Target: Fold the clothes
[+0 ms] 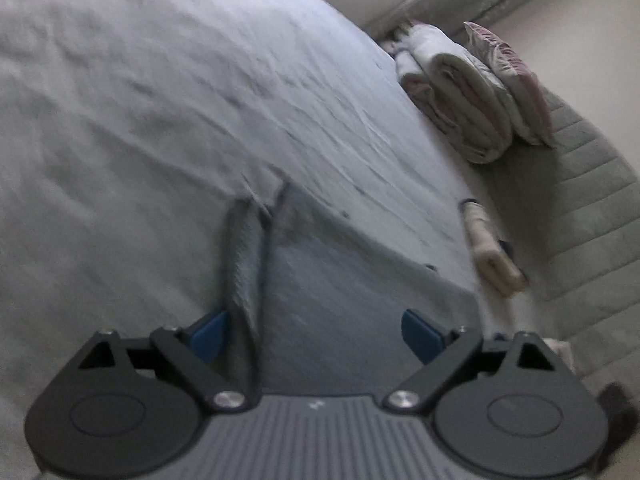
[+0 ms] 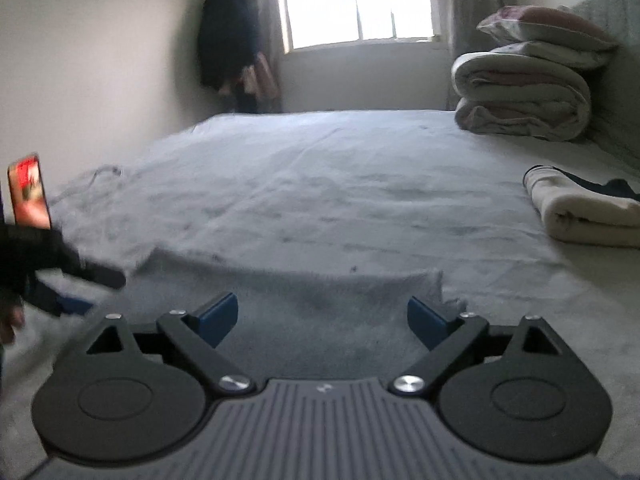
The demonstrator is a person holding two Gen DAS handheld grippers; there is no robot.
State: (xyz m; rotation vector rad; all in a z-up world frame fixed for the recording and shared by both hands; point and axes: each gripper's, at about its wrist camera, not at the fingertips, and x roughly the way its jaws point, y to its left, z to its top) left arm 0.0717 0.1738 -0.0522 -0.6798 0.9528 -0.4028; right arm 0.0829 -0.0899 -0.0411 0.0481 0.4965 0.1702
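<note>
Grey cloth lies flat on the bed, near its front edge | left gripper wide open over the cloth, holds nothing | right gripper wide open over the cloth, holds nothing

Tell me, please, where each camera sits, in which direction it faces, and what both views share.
Left wrist: sits on the left hand-held gripper, tilted, looking down across the grey garment on the bed; only its own open blue fingers show.
Right wrist: sits on the right hand-held gripper, looking level over the bed toward the window; its open fingers and a gloved hand at left show.
Shared: the garment, the folded quilts, the cream roll.
</note>
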